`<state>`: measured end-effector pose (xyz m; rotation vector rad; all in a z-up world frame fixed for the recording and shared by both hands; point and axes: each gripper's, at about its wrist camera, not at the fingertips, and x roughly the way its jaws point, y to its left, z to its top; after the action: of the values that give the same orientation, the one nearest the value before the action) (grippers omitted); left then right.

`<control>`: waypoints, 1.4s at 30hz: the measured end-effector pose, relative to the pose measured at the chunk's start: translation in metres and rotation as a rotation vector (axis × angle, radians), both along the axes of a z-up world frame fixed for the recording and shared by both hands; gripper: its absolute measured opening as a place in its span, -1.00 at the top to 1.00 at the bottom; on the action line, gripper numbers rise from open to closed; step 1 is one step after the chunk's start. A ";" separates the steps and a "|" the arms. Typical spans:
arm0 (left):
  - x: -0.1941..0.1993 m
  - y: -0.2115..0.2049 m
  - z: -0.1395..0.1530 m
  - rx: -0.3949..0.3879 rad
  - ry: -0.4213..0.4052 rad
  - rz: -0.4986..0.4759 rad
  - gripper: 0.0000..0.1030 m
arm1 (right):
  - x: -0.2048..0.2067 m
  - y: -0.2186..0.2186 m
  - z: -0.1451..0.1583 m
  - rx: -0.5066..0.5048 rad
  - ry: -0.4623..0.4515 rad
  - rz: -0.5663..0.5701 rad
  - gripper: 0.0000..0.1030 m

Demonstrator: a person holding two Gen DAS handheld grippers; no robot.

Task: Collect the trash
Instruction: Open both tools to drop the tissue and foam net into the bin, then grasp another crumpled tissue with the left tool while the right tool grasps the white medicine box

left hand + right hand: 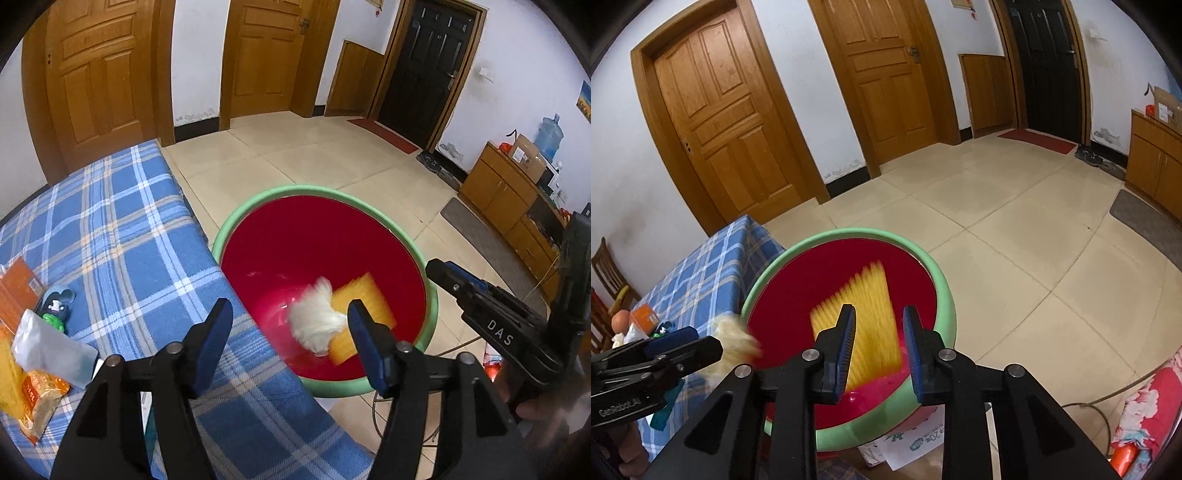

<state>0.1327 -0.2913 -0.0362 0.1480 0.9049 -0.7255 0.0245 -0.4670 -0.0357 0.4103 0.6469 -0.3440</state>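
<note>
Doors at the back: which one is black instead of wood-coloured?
The rightmost door, behind the red mat. The other two doors are orange-brown wood.

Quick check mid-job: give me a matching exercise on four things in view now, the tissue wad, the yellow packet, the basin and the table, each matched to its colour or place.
Things:
1. tissue wad
2. yellow packet
3. basin
4. table

Descriptions:
A. covered in blue plaid cloth
B. red inside, green rim
C. white, blurred, over the basin
D. flat, blurred, seen between the right gripper's open fingers

Pairs: 1-C, 2-D, 3-B, 4-A
</note>
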 end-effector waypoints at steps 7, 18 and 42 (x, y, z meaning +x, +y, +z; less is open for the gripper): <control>-0.007 0.019 0.012 -0.030 -0.014 0.036 -0.25 | -0.004 0.004 0.006 0.007 -0.016 -0.008 0.48; -0.015 0.067 0.033 -0.067 -0.052 0.126 -0.26 | -0.021 0.034 0.030 0.024 -0.064 0.039 0.22; 0.014 0.243 0.037 -0.010 -0.126 0.481 -0.27 | 0.002 0.148 0.040 0.069 -0.020 0.253 -0.03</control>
<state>0.1464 -0.0482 0.0010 -0.0341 0.7756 -0.2697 0.0261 -0.3190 0.0038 0.3919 0.6841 -0.0771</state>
